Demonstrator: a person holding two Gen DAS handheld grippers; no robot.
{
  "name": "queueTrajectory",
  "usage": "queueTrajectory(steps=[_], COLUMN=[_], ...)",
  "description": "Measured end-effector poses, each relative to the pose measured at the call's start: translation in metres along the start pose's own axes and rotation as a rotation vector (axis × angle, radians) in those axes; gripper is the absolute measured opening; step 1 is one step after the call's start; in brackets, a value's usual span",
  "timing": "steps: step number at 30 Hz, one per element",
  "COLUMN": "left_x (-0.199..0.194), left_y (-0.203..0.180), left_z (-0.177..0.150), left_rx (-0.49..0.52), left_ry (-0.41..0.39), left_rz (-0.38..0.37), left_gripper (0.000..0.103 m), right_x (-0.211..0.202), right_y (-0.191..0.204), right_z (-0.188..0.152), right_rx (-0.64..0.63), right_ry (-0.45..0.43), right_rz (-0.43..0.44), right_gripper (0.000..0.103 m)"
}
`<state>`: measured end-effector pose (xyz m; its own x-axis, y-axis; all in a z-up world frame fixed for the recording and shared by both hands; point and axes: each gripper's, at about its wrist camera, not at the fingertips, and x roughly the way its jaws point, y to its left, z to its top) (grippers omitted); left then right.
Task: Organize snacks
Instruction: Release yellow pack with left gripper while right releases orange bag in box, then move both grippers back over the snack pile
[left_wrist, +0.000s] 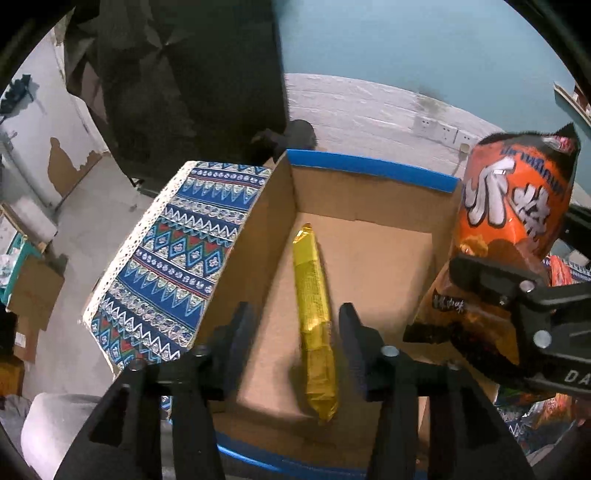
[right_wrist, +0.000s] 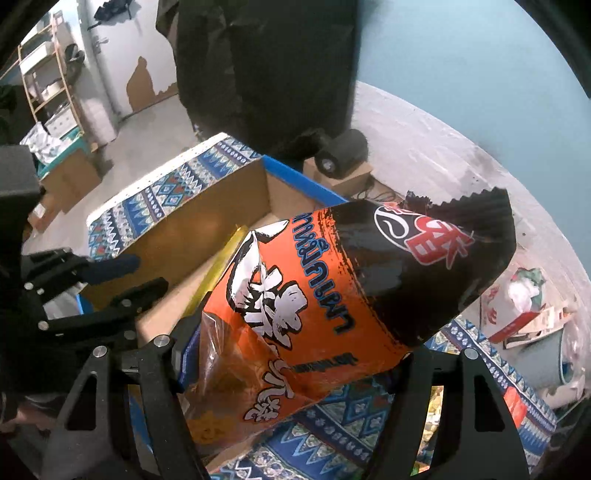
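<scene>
A long yellow snack packet (left_wrist: 314, 317) lies on the floor of an open cardboard box (left_wrist: 369, 199) with blue-taped rims. My left gripper (left_wrist: 295, 332) is open just above the box, its fingers either side of the yellow packet without touching it. My right gripper (right_wrist: 291, 354) is shut on a large orange and black snack bag (right_wrist: 332, 295), held over the box's right side. The bag also shows at the right of the left wrist view (left_wrist: 513, 206), and the yellow packet shows partly behind it in the right wrist view (right_wrist: 221, 266).
A blue patterned cloth (left_wrist: 173, 258) covers the table left of the box and below it (right_wrist: 332, 435). More snack packs (left_wrist: 565, 273) lie at the right. A red and white carton (right_wrist: 524, 306) and a black roll (right_wrist: 343, 151) sit beyond the box.
</scene>
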<state>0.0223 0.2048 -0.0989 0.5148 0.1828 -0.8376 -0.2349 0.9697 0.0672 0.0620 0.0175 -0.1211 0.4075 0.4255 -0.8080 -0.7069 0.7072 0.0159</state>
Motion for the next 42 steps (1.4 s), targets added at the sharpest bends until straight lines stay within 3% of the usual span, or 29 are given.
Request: queueTrajectory(steps=[8,10,16,29,42], left_x=[-0.005,-0.004,-0.008,-0.037,-0.048], left_y=[0.011,0.011,0.005,-0.042,-0.108], left_z=[-0.002,-0.001,0.002,0.005,0.001], left_rx=[-0.009,-0.010,0.003,0.080,0.200], left_ry=[0.003,0.007,0.000,-0.046,-0.055], left_rz=[0.011,0.005,-0.016,-0.091,-0.176], left_gripper=[0.055,0.055,0.055,0.061,0.065], right_x=[0.014,0.018,0.011,-0.040,-0.084], right_y=[0.005,0.005,0.001,-0.041,-0.112], right_z=[0.004,0.002,-0.001,-0.020,-0.073], right_rx=[0.003,0.009,0.015,0.119,0.257], right_ry=[0.056,0.082,0.076,0.028,0.044], right_rz=[0.038,0.037,-0.003,-0.065,-0.147], right_gripper=[0.074,0.080,0.087,0.088,0.088])
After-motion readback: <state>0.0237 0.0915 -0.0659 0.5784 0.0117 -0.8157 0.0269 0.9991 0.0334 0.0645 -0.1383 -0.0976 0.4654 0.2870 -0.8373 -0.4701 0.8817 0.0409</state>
